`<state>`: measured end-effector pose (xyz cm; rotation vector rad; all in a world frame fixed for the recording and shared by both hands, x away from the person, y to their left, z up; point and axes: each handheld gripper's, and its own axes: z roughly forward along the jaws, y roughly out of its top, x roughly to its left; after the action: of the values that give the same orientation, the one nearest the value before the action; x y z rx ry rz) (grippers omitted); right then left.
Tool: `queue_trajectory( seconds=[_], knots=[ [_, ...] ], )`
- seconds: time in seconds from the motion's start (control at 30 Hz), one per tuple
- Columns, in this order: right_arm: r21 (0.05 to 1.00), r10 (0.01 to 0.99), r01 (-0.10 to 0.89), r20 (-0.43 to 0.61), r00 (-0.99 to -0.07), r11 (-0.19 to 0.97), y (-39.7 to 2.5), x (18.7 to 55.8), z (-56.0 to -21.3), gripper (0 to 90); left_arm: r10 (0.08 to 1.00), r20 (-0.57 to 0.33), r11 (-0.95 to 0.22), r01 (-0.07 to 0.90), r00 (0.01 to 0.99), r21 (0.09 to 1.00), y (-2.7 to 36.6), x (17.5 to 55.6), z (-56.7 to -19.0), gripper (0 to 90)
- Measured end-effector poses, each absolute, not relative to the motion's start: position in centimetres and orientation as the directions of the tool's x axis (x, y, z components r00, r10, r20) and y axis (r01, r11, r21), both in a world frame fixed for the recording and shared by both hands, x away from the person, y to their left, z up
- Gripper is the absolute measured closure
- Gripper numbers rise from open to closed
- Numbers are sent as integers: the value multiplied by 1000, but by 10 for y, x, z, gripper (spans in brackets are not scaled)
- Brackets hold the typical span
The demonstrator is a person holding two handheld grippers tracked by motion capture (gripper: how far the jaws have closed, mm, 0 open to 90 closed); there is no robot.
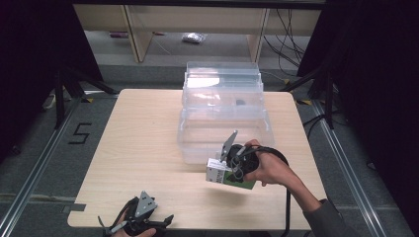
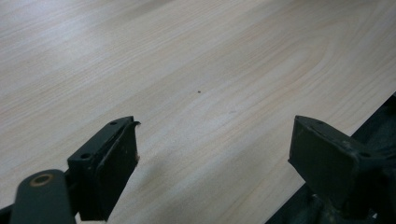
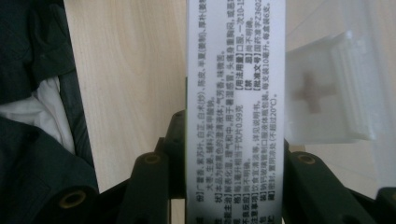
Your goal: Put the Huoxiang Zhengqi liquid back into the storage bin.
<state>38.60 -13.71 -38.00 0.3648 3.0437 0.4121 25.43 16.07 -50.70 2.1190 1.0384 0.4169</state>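
The pale wooden surface (image 1: 143,148) spreads under both tongs, and beyond the right tongs (image 1: 232,170) sits a clear plastic storage bin (image 1: 222,113), its near wall just past them. The right tongs, gripped in the person's right hand (image 1: 269,168), are clamped on a white and green medicine box (image 1: 228,177) printed with small Chinese text, one jaw on each side of it; the box hangs above the surface just short of the bin. The left tongs (image 2: 212,158) sit low at the near edge, well apart from the box, jaws spread wide over bare wood.
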Motion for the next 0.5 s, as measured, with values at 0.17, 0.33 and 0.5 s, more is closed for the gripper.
queue_trajectory(
  seconds=[0.17,0.33,0.5],
  knots=[
    [275,258,243,-18,-966,930,-141,388,-369,650,784,-27,-409,548,620,730,161,254,-507,148],
    [294,222,205,-27,-975,934,-146,394,-360,650,782,-26,-412,549,622,727,161,255,-507,148],
    [289,259,240,-28,-966,927,-151,395,-349,650,783,-25,-413,549,622,727,161,255,-507,148]
  ],
)
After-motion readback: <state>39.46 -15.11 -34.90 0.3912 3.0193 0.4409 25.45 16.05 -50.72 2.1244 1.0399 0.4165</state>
